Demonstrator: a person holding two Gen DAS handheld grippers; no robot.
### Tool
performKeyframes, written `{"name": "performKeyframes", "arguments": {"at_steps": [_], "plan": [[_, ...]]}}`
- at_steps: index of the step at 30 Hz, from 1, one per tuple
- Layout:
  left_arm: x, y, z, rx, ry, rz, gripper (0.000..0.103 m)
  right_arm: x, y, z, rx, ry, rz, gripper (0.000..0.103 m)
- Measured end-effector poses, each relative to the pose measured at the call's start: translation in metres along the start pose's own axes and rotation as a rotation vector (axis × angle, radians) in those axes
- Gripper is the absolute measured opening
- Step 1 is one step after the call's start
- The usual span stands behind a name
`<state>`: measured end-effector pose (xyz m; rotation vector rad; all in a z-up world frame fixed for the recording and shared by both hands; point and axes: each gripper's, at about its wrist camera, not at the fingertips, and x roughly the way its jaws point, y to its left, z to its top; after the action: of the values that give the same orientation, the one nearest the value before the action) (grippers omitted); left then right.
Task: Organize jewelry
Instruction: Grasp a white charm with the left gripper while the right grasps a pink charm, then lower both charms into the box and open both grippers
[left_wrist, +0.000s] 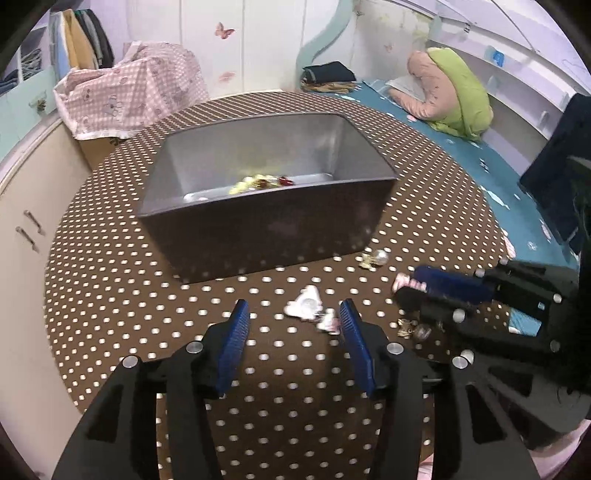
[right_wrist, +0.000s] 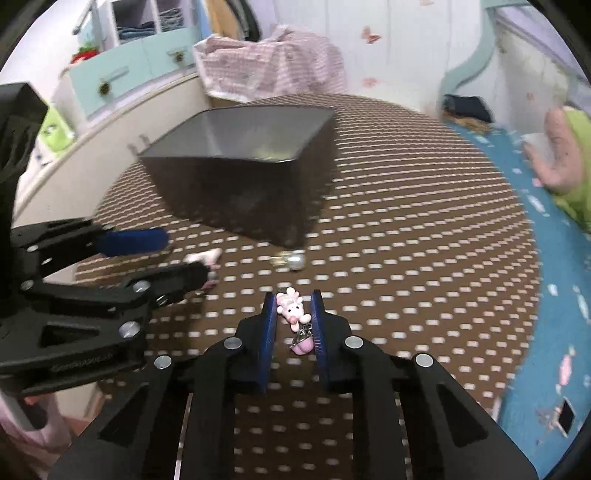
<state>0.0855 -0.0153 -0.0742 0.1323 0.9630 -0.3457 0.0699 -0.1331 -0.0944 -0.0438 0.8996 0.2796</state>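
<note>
A dark grey box (left_wrist: 258, 221) stands on the brown dotted table (left_wrist: 110, 295); several gold and red jewelry pieces (left_wrist: 258, 183) lie inside. My left gripper (left_wrist: 293, 312) is open just above the table, with a white-pink piece (left_wrist: 306, 304) between its fingertips. My right gripper (right_wrist: 294, 306) is shut on a pink bunny charm (right_wrist: 291, 306) with a small pink pendant (right_wrist: 304, 345) hanging from it. In the left wrist view the right gripper (left_wrist: 406, 286) comes in from the right. A pearl earring (left_wrist: 375, 257) lies by the box corner; it also shows in the right wrist view (right_wrist: 291, 259).
A gold-and-pearl piece (left_wrist: 412, 328) lies under the right gripper. A pink checked cloth (left_wrist: 129, 85) covers a carton behind the table. A bed with a blue sheet (left_wrist: 461, 147) and a green-pink bundle (left_wrist: 450, 88) is at the right. White cabinets (left_wrist: 33, 192) stand left.
</note>
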Motion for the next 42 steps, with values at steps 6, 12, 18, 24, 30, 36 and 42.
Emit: {"name": "performKeyframes", "arguments": {"at_steps": [6, 12, 18, 24, 30, 36, 42], "plan": [[0.009, -0.011, -0.002, 0.035, -0.008, 0.016, 0.03, -0.013, -0.019, -0.002, 0.053, -0.031, -0.005, 0.019], [0.009, -0.004, -0.003, 0.014, 0.007, -0.013, 0.022, -0.018, -0.027, -0.002, 0.069, -0.046, -0.002, 0.019], [0.007, 0.005, -0.002, 0.001, 0.004, 0.0, 0.022, -0.021, -0.026, 0.003, 0.066, -0.059, -0.001, 0.019], [-0.002, 0.007, -0.002, -0.005, -0.017, 0.005, 0.022, -0.027, -0.022, 0.008, 0.069, -0.077, 0.0, 0.019], [-0.022, 0.01, 0.005, -0.01, -0.071, 0.007, 0.022, -0.036, -0.017, 0.019, 0.075, -0.113, 0.007, 0.019], [-0.042, 0.017, 0.019, -0.019, -0.134, 0.017, 0.022, -0.046, -0.007, 0.038, 0.061, -0.161, 0.02, 0.019], [-0.055, 0.024, 0.036, -0.033, -0.186, 0.024, 0.022, -0.049, 0.004, 0.063, 0.054, -0.198, 0.045, 0.019]]}}
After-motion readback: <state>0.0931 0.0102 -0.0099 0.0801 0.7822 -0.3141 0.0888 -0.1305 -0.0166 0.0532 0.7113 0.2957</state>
